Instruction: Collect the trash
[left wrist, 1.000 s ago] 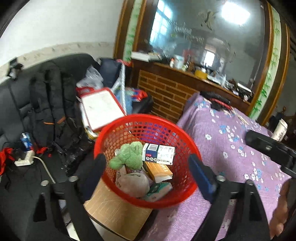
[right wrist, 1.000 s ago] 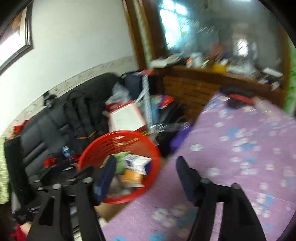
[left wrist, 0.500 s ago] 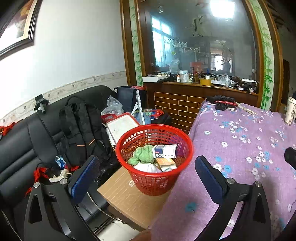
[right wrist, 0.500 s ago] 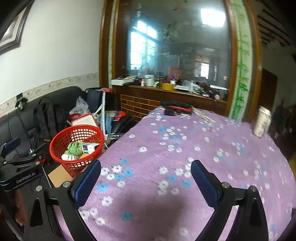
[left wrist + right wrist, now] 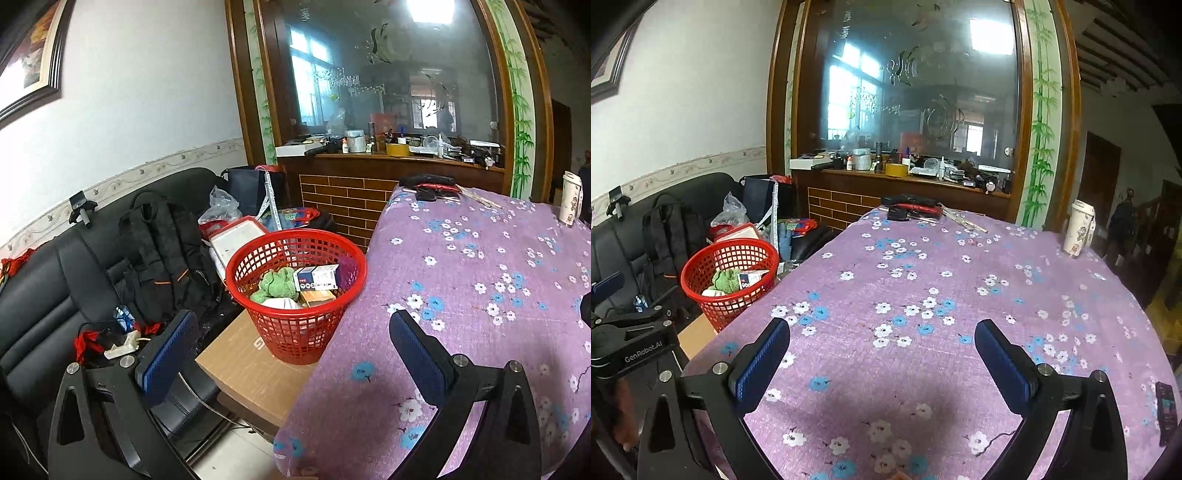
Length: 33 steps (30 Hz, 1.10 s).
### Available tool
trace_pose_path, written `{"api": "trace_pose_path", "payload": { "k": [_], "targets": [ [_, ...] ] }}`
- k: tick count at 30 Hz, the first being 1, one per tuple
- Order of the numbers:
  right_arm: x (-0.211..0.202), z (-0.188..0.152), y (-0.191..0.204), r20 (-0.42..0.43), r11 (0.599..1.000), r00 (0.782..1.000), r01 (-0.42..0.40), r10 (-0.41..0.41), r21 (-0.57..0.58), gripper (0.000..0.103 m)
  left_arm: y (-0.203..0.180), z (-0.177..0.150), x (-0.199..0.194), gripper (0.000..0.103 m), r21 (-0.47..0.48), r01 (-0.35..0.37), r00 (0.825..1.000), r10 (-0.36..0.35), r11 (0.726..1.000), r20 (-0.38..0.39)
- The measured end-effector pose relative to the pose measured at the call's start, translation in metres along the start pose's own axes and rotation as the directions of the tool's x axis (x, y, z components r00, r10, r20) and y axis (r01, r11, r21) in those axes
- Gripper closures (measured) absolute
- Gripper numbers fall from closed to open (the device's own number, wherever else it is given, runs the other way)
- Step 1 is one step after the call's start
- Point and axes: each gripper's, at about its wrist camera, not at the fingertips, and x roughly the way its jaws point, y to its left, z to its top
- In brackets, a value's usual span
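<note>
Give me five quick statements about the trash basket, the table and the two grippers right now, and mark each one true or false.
1. The red basket stands on the purple tablecloth. False: it sits on a cardboard box beside the table.
2. A green plush toy lies inside the basket. True.
3. The right gripper is clamped on a box. False: its jaws stand wide with only tablecloth between them.
4. A white cup stands upright near the table's far right edge. True.
5. The left gripper holds the basket's rim. False: it is open and apart from the basket.
</note>
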Motion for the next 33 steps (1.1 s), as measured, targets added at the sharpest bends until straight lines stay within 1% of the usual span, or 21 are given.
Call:
{"api": "trace_pose_path", "payload": {
  "k": [6,10,17,33],
  "targets": [
    [0.001,-0.004,0.007,-0.016,1.0,1.0,0.0,-0.001,-0.027,0.001,0.006,-0.003,0.0,0.0,-0.01,0.014,1.0,-0.014,1.0,0.001],
    [0.003,-0.004,0.01,-0.02,0.999,1.0,-0.001,0.0,-0.034,0.001,0.006,-0.004,0.001,0.0,-0.01,0.004,1.0,-0.004,1.0,0.001],
    [0.008,-0.005,0.007,-0.038,1.0,0.999,-0.003,0.002,-0.026,0.001,0.001,-0.002,0.003,0.0,-0.004,0.005,1.0,-0.005,1.0,0.001],
    [0.011,-0.003,0.009,-0.05,1.0,0.999,-0.007,0.006,-0.029,0.001,-0.001,-0.003,0.003,0.0,-0.008,0.007,1.0,-0.007,1.0,0.0]
  ]
}}
